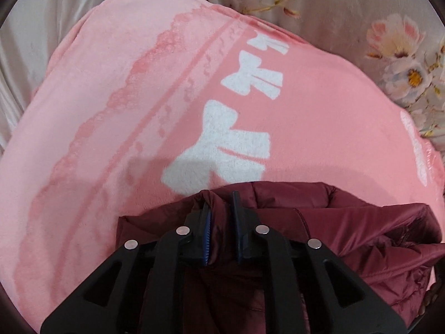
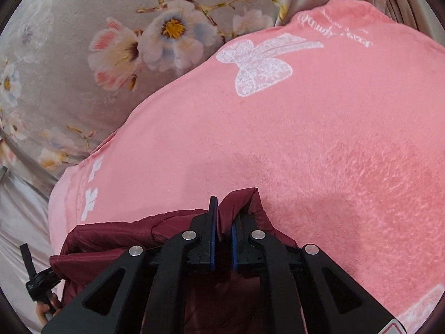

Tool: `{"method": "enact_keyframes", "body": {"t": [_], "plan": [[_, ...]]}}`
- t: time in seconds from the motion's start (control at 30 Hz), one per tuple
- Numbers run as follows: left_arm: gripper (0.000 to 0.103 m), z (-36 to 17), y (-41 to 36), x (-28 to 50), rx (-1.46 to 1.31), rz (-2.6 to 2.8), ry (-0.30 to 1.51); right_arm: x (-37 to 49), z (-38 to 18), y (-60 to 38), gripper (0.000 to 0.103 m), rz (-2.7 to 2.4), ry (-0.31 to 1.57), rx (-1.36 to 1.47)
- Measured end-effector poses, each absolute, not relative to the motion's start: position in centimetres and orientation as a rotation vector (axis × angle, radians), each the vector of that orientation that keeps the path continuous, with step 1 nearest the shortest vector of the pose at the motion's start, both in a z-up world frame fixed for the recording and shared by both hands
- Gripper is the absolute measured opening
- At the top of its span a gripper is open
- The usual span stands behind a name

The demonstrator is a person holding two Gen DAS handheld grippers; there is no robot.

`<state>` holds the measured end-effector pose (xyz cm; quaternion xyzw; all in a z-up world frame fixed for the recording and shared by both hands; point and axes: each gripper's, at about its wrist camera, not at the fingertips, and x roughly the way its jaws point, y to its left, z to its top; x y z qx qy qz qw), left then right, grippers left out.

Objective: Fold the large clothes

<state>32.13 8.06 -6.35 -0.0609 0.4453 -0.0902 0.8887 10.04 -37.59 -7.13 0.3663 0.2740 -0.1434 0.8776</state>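
Garment: maroon padded jacket (image 1: 347,222), quilted and shiny; lies on the pink blanket (image 1: 111,111) near its edge closest to both cameras; bulk cut off by the bottom of both views and covered by the gripper bodies, so overall shape and fold state hard to make out.
Left gripper (image 1: 221,208): black with blue pads; fingers (image 1: 206,222) nearly together, a ridge of maroon fabric bunched between them; pads seen pressing on it on the left side, contact on the right pad partly hidden by the cloth itself.
Right gripper (image 2: 222,217): same build; fingers (image 2: 212,222) close together, clamped on a peaked fold of the jacket (image 2: 125,233) that stands up just past the tips; lower part of the grip in shadow.
Blanket: fleece, white bow prints (image 1: 228,144) in a row, lace-like border band; one large lacy bow (image 2: 258,61) and upside-down script near the far edge, script too small to read.
Bed cover (image 2: 69,97): grey-beige with flower print, visible beyond the blanket's far and side edges; carries the blanket.
Lower-left corner, right wrist view: part of a black tool (image 2: 33,278) and a bit of a hand (image 2: 44,311), both cut off by the lens rim; identity uncertain.
Periphery: dark fisheye vignette, nothing legible there.
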Motion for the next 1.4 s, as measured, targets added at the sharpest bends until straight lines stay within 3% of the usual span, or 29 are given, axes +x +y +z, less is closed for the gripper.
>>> {"method": "enact_keyframes", "body": {"t": [0.07,0.1,0.13,0.2,0.23,0.27,0.33,0.4,0.53,0.7,0.77,0.8,0.83,0.9,1.4], "plan": [[0.015,-5.5,8.9,31.9,-0.165,-0.204,0.905,8.9,-6.4,-38.0,0.017,-0.269,0.504,0.806],[0.016,-4.8,9.5,31.5,-0.179,-0.216,0.888,7.9,-5.8,-38.0,0.028,-0.277,0.461,0.810],[0.017,-3.9,10.0,31.1,-0.186,-0.226,0.869,7.2,-5.0,-38.0,0.046,-0.298,0.433,0.801],[0.021,-2.3,10.7,30.4,-0.189,-0.239,0.835,5.7,-3.3,-37.5,0.056,-0.316,0.375,0.748],[0.032,-1.1,11.3,29.7,-0.185,-0.232,0.800,5.5,-2.6,-37.2,0.056,-0.314,0.373,0.724],[0.059,-0.3,11.5,29.5,-0.168,-0.189,0.772,5.3,-1.9,-36.5,0.056,-0.307,0.379,0.686],[0.081,2.4,12.1,27.6,-0.108,-0.058,0.607,5.5,-0.8,-34.7,0.056,-0.283,0.403,0.613],[0.082,4.0,11.6,26.6,-0.050,-0.035,0.553,6.9,0.0,-32.4,0.056,-0.240,0.456,0.538],[0.081,4.8,7.5,25.9,0.010,-0.151,0.633,11.1,0.1,-27.3,0.056,-0.127,0.573,0.432],[0.081,3.1,0.3,25.5,0.101,-0.288,0.741,16.9,-1.3,-21.8,0.055,-0.069,0.720,0.260],[0.080,1.3,-2.5,25.7,0.149,-0.315,0.780,18.8,-2.2,-20.7,0.050,-0.063,0.764,0.218],[0.079,0.6,-3.2,25.8,0.161,-0.326,0.794,19.7,-2.7,-20.4,0.043,-0.058,0.791,0.203],[0.079,-0.5,-4.4,26.1,0.177,-0.335,0.813,20.4,-3.2,-20.2,0.024,-0.052,0.816,0.197],[0.078,-1.9,-5.5,26.7,0.195,-0.335,0.836,21.2,-3.8,-20.2,0.004,-0.054,0.839,0.192],[0.084,-7.4,-7.2,29.5,0.175,-0.279,0.799,23.2,-7.6,-20.7,0.000,-0.145,0.824,0.193]]}}
